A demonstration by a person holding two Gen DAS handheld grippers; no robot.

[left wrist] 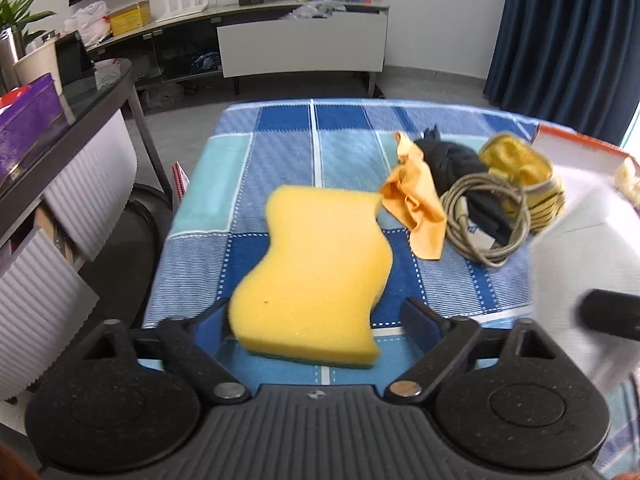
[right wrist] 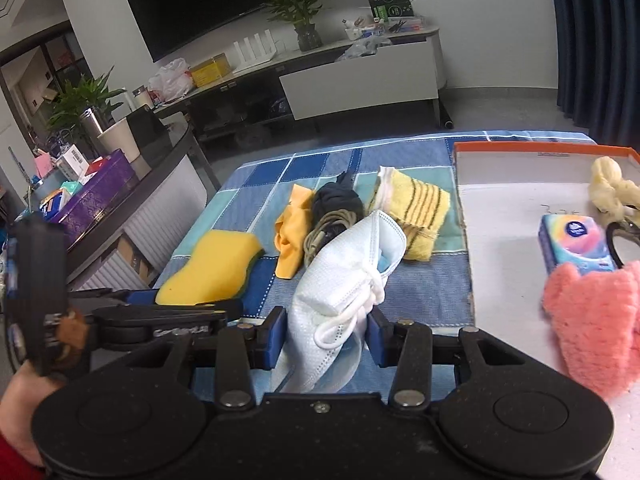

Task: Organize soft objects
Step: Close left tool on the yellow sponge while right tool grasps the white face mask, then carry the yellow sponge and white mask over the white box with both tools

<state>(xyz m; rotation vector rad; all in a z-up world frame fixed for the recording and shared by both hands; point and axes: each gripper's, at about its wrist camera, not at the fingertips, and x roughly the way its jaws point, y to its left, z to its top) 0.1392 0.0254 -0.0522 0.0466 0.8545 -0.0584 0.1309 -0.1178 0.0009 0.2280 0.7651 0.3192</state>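
Observation:
A yellow sponge lies on the blue checked cloth. My left gripper is open with its jaws on either side of the sponge's near end. My right gripper is shut on a white face mask and holds it above the cloth. Behind lie an orange cloth, a dark sock, a coiled grey cable and a yellow striped towel. The sponge also shows in the right wrist view, with the left gripper beside it.
A white box with an orange rim stands at the right. It holds a pink fluffy item, a tissue pack, a pale yellow scrunchie and a black ring. A dark side table stands at the left.

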